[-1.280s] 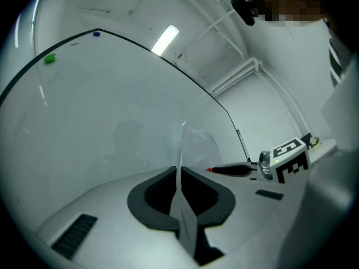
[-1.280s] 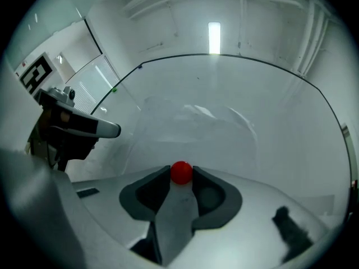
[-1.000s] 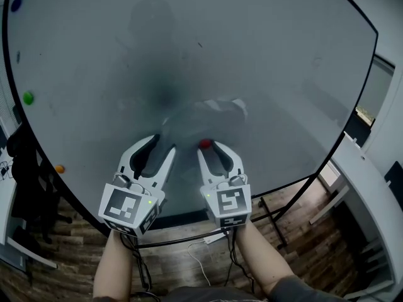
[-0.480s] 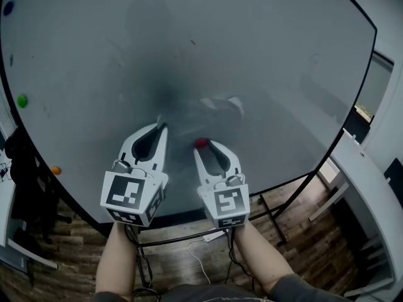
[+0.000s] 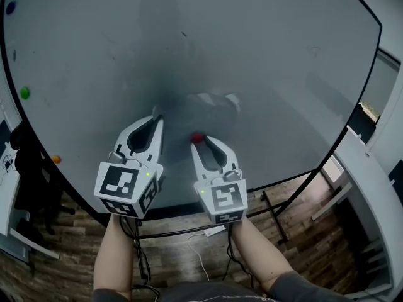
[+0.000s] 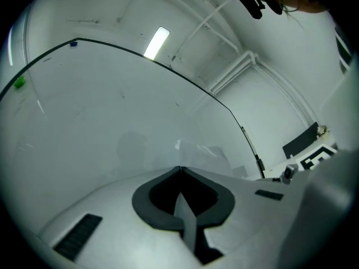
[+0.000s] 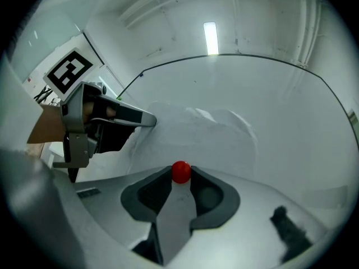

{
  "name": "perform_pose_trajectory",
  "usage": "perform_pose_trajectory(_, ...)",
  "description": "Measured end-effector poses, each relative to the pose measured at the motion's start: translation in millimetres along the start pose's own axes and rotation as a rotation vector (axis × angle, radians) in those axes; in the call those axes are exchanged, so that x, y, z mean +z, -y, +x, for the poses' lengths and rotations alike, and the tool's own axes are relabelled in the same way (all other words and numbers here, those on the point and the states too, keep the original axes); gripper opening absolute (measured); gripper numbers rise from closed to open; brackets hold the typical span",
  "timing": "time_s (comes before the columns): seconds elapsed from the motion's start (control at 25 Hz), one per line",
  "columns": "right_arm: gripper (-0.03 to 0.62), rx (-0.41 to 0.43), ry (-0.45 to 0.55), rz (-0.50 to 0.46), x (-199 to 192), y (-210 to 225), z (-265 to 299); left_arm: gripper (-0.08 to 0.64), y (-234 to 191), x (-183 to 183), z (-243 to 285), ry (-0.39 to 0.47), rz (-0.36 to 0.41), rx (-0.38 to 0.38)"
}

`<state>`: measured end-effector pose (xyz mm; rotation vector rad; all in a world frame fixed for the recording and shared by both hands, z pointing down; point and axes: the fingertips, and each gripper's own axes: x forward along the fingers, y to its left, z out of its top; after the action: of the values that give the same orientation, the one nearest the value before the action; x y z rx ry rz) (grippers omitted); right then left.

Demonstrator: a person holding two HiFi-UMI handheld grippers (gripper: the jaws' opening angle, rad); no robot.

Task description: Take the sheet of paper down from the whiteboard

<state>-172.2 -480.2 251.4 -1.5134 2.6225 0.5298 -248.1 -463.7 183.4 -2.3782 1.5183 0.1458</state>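
Grey-white whiteboard (image 5: 271,55) fills most of the head view. The sheet of paper (image 7: 202,130) hangs on its lower middle, with a red magnet (image 5: 198,137) on the sheet's lower part. My left gripper (image 5: 157,117) has its jaws pressed together on the sheet's left edge. My right gripper (image 5: 200,142) has the magnet between its jaw tips; the jaws have just been closing, and both tips now touch it. Bare board stretches wide above and to the right of the sheet. The black frame (image 5: 179,211) runs close under both grippers, with wooden floor (image 5: 302,231) below it. Near the frame's left curve sit a blue magnet (image 5: 11,7), a green magnet (image 5: 24,93) and an orange magnet (image 5: 56,159), all well apart from the sheet
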Motion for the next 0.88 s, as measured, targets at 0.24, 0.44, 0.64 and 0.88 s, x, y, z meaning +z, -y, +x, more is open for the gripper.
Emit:
perform_pose_trajectory(0.24,0.112,0.045,0.067,0.091,3.6,8.5,-18.1,0.012,9.2,1.1,-9.6,-0.026,-0.001,0.065)
perform_pose_trajectory(0.44,0.112,0.058,0.061,0.242,-7.8,25.4,-45.9,0.012,21.7,-11.1,-22.9,-0.087,-0.004,0.106)
perform_pose_trajectory(0.64,0.112,0.066,0.033,0.233,-21.3,36.4,-74.6,0.012,40.6,-31.7,-48.2,-0.131,-0.033,0.153)
perform_pose_trajectory(0.88,0.112,0.114,0.017,0.254,-36.9,46.3,-122.6,0.012,86.9,-59.1,-84.0,-0.182,-0.067,0.213)
